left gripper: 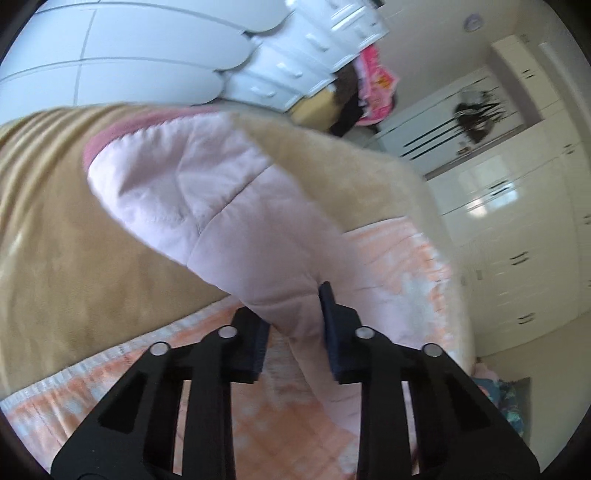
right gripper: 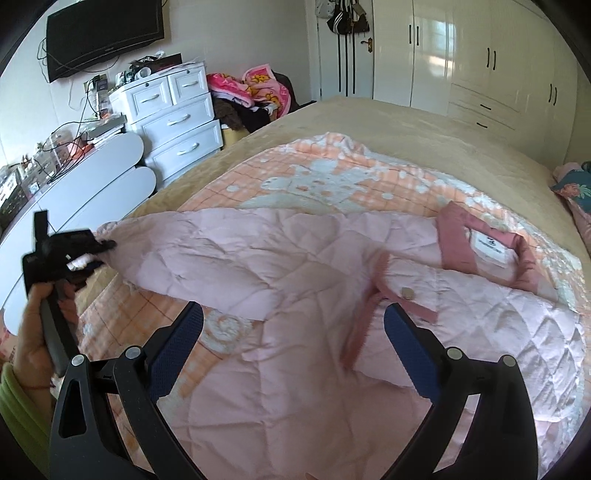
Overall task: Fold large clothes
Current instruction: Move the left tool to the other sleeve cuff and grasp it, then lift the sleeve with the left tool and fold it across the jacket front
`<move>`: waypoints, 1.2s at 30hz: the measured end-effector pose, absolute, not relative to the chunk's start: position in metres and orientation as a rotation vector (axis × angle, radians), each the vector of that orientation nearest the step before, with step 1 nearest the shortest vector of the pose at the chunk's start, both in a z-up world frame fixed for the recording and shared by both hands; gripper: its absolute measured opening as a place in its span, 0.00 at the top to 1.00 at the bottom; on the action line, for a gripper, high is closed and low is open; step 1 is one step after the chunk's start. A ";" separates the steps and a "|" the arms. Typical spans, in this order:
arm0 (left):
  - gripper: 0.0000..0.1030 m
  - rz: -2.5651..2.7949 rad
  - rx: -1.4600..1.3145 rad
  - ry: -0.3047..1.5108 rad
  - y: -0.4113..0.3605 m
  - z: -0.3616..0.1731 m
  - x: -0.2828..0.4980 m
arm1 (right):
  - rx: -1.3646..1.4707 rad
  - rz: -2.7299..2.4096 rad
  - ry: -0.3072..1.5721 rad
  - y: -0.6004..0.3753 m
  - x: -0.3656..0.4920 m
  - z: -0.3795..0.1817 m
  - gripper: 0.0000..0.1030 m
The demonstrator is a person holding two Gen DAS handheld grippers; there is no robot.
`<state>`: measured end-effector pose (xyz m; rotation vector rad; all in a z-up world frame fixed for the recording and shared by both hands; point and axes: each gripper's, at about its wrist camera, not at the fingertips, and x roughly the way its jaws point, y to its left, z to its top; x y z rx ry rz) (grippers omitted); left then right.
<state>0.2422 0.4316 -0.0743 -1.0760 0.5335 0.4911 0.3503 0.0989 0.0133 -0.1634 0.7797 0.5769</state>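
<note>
Bed (right gripper: pixel 424 122) carries pink jacket (right gripper: pixel 295 369); left hand-held gripper (left gripper: pixel 295 325) pinches its sleeve (left gripper: pixel 207 206), right hand-held gripper (right gripper: pixel 293 347) gapes.

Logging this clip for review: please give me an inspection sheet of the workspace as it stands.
Surface: bed under a tan plush blanket, with an orange-and-white patterned quilt on top.
Job's things: pale pink quilted jacket spread out, sleeve lifted.
Clutter: pink cartoon blanket pile beside the bed.
Grippers: left gripper shut on the sleeve end; right gripper open above the jacket.
Cables: wires on the white desk.
Surroundings: white drawer chest, wall television, cream wardrobes.
</note>
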 end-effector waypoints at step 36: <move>0.90 0.186 -0.657 0.337 0.290 0.069 0.256 | 0.019 0.328 0.691 -0.096 0.316 0.049 0.05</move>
